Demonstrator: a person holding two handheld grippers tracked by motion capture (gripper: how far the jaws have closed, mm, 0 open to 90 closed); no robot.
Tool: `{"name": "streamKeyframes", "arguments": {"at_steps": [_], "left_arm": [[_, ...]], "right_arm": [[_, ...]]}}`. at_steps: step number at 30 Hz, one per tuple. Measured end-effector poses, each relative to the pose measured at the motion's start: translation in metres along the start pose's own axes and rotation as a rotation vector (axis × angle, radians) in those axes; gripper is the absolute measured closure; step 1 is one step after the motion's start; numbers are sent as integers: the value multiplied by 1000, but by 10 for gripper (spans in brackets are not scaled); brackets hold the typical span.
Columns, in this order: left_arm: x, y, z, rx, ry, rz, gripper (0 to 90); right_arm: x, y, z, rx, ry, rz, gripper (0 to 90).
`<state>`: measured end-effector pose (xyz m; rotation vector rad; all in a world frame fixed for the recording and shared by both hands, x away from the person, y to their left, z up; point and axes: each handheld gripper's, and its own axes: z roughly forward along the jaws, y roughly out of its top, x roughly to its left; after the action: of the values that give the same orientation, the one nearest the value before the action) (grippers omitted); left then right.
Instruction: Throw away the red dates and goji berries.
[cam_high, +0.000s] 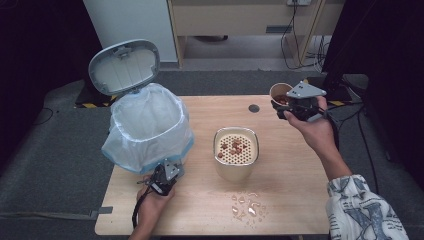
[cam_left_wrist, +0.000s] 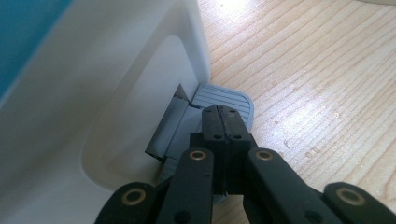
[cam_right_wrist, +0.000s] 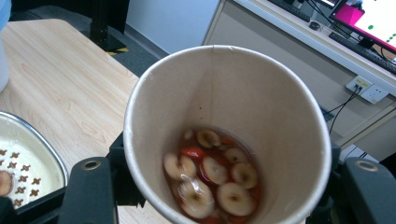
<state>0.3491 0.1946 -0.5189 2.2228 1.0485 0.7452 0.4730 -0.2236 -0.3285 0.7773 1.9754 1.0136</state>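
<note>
1. Left gripper (cam_high: 161, 181) sits at the near-left of the table (cam_high: 295, 200), jaws clenched together with nothing between them, tips pressing the grey pedal (cam_left_wrist: 224, 100) at the foot of the bin (cam_high: 150, 125). The lid (cam_high: 124, 66) stands open, so I judge the pedal is held down.
2. A puddle (cam_high: 247, 206) lies on the wood just in front of the strainer pot (cam_high: 236, 150). A few fruit pieces already lie on its perforated top.
3. Right gripper (cam_high: 295, 107) at the far right grasps a paper cup (cam_right_wrist: 224, 135) around its wall.
4. The cup's long axis is near upright, mouth up, with sliced fruit in liquid at the bottom.
5. Judgement: partly strained; the cup's remainder is left to empty, maybe into the bin.
</note>
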Motion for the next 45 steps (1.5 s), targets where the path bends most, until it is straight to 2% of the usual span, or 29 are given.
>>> {"name": "streamKeyframes", "arguments": {"at_steps": [5,13,18,23,28,40,45], "left_arm": [[0,0,0,0,0,-1,897],[0,0,0,-3,1,-3,897],[0,0,0,-3,-1,-5,897],[0,0,0,-3,0,-5,897],[0,0,0,-3,0,-5,897],[0,0,0,-3,0,-1,897],[0,0,0,-3,0,-1,897]], "right_arm": [[9,7,2,-10,27,-20,342],[17,13,6,-16,44,-21,341],[25,17,7,-18,65,-54,341],[30,22,7,-26,76,-66,340],[36,27,7,-35,83,-119,341],[46,35,6,-34,66,-242,341],[45,35,6,-31,63,-244,341]]}}
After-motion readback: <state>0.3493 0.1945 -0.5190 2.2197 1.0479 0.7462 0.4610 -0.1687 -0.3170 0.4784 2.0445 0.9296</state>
